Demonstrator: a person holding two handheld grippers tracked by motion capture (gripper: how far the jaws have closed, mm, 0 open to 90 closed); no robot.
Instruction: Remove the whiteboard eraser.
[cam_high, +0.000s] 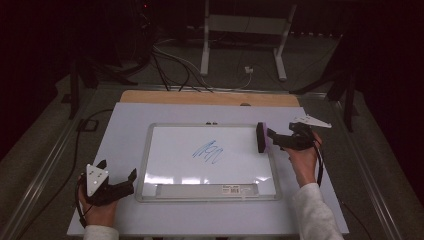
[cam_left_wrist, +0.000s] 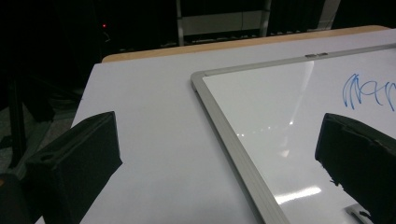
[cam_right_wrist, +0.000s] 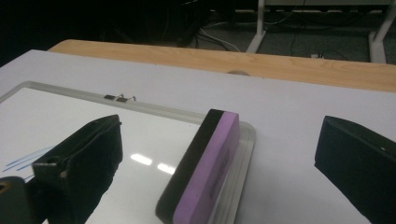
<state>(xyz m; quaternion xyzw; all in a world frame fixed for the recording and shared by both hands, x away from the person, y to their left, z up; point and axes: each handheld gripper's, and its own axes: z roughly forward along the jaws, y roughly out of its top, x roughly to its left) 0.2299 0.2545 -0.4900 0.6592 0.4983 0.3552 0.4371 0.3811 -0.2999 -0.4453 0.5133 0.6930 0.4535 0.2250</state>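
Observation:
A whiteboard (cam_high: 175, 150) in a grey frame lies flat on the white tabletop (cam_high: 125, 120), with a blue scribble (cam_high: 210, 151) near its middle. A purple and black eraser (cam_high: 261, 137) rests on the board's right edge. My right gripper (cam_high: 274, 139) is open just to its right. In the right gripper view the eraser (cam_right_wrist: 205, 172) lies between the spread jaws of that gripper (cam_right_wrist: 219, 140), touching neither. My left gripper (cam_high: 118, 171) is open at the board's lower left corner, holding nothing. In its own view the left gripper (cam_left_wrist: 219, 140) straddles the frame (cam_left_wrist: 233, 140), with the scribble (cam_left_wrist: 369, 91) at the right.
The board's pen tray (cam_high: 200, 190) runs along its near edge. A wooden strip (cam_high: 200, 97) borders the table's far side. Behind it are floor cables (cam_high: 175, 65) and a white metal stand (cam_high: 245, 30). Bare tabletop surrounds the board.

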